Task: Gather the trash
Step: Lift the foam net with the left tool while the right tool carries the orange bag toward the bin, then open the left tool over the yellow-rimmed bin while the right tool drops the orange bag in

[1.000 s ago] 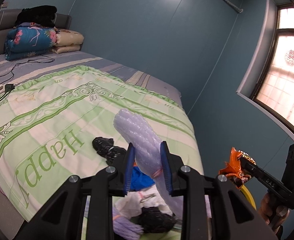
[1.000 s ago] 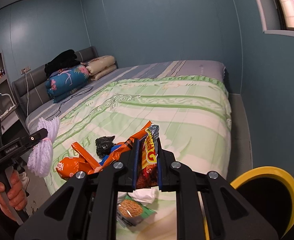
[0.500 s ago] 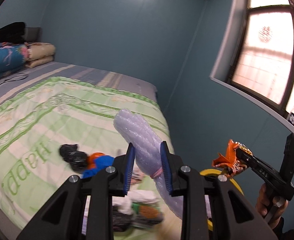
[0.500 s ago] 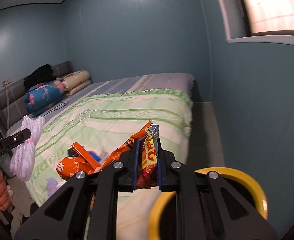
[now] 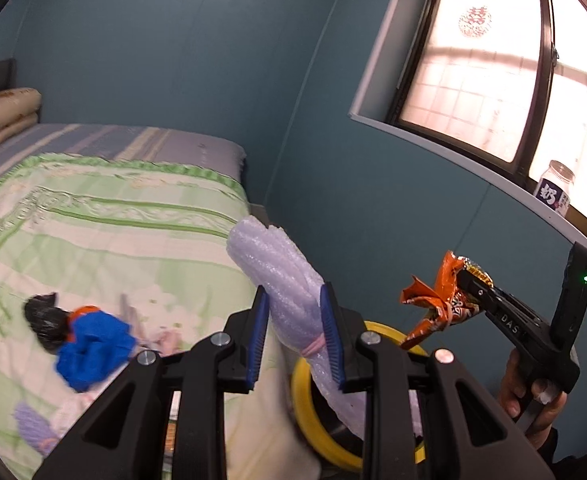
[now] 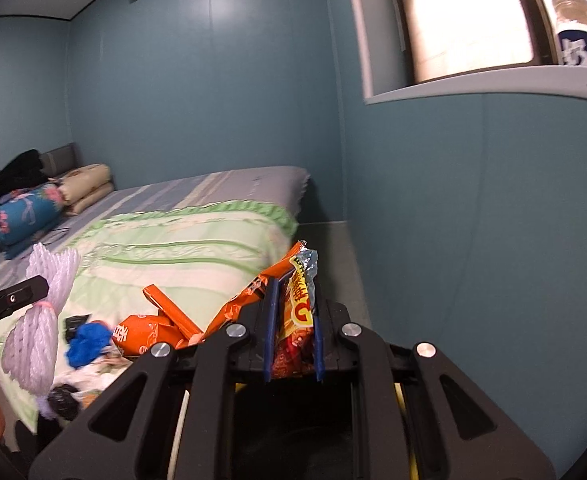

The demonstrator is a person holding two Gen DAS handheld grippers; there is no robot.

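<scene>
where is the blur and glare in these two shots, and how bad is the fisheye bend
Left wrist view: the window is blown out pinkish-white, the blue bundle on the bed is smeared, and the foam netting is sharp. Right wrist view: the snack wrapper is crisp, the bed edge is soft, and the window sill bows strongly.

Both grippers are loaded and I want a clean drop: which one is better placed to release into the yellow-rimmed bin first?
Probably the left gripper. Its lilac foam-net bundle already hangs over the yellow-rimmed bin. The right gripper, holding the orange snack wrapper, looks slightly to the side.
</scene>
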